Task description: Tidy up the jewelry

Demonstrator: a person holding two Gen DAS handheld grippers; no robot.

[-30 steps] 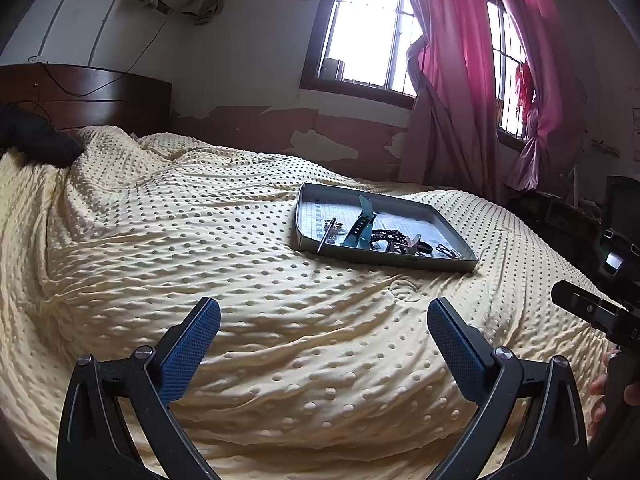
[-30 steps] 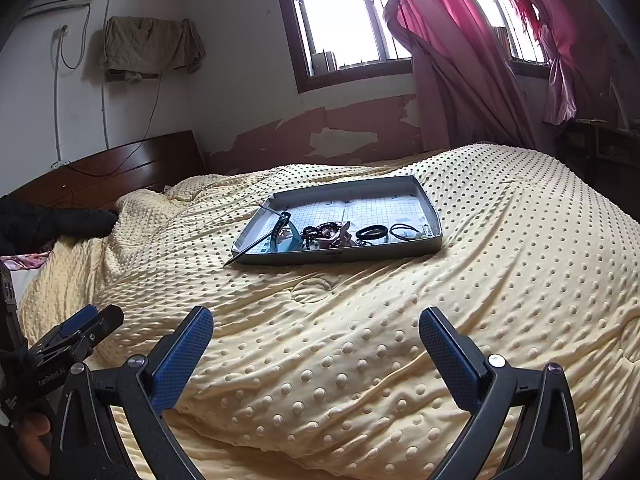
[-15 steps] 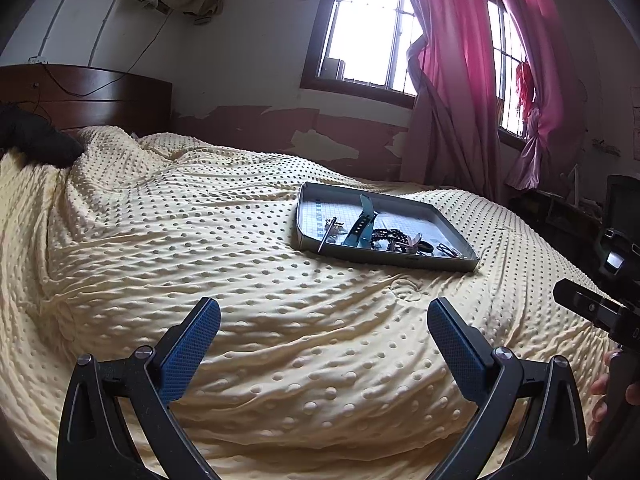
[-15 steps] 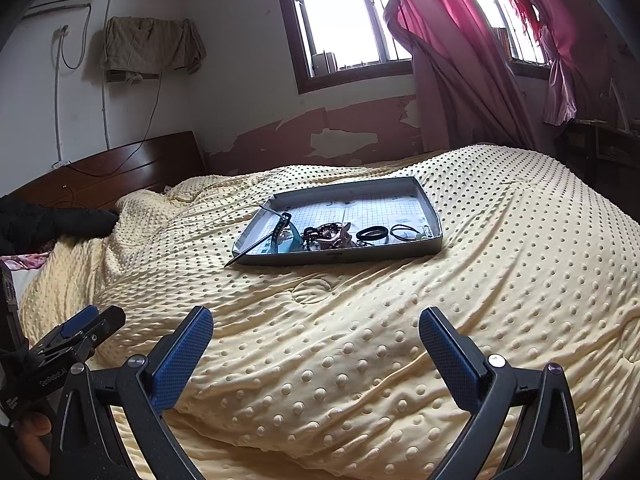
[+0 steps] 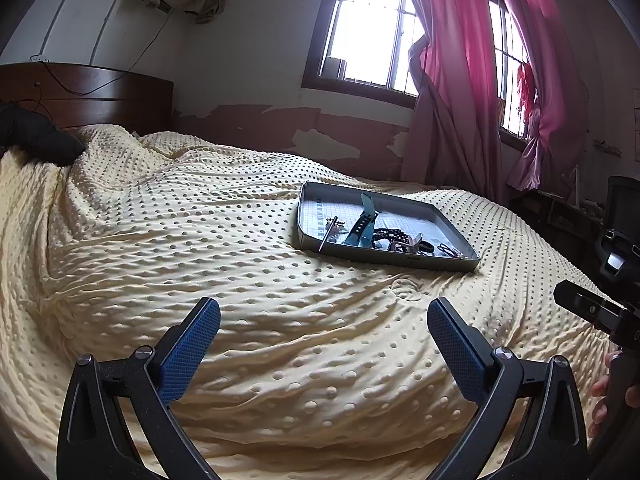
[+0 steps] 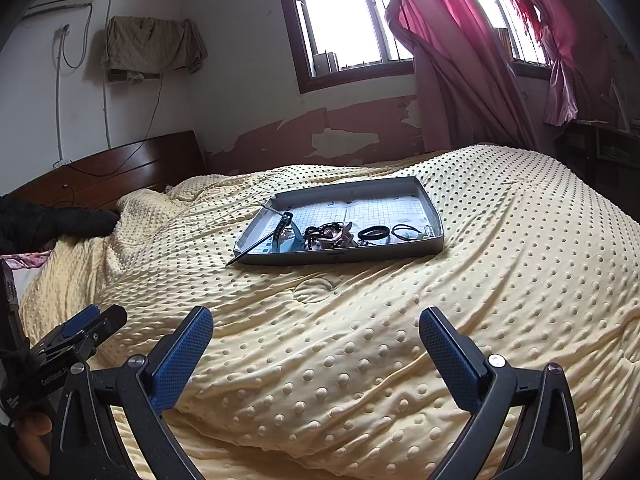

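A shallow grey tray [image 5: 436, 263] [image 6: 400, 251] lies on the yellow dotted bedspread, far ahead of both grippers. Inside it are a teal watch strap [image 5: 362, 226] [image 6: 291, 240], a black bead bracelet [image 5: 388, 235] [image 6: 320, 230], black rings [image 6: 373, 233] and other small pieces. A thin dark stick [image 6: 256, 246] pokes over the tray's near-left corner. My left gripper [image 5: 323, 322] is open and holds nothing, low over the bedspread. My right gripper [image 6: 316, 330] is likewise open with nothing between its blue pads.
The bedspread [image 5: 200, 240] is rumpled and covers the whole bed. A dark wooden headboard [image 5: 88, 100] and a black cushion [image 5: 36, 140] sit at the far left. Pink curtains [image 5: 460, 80] hang at the window. A dark chair [image 5: 620, 232] stands right of the bed.
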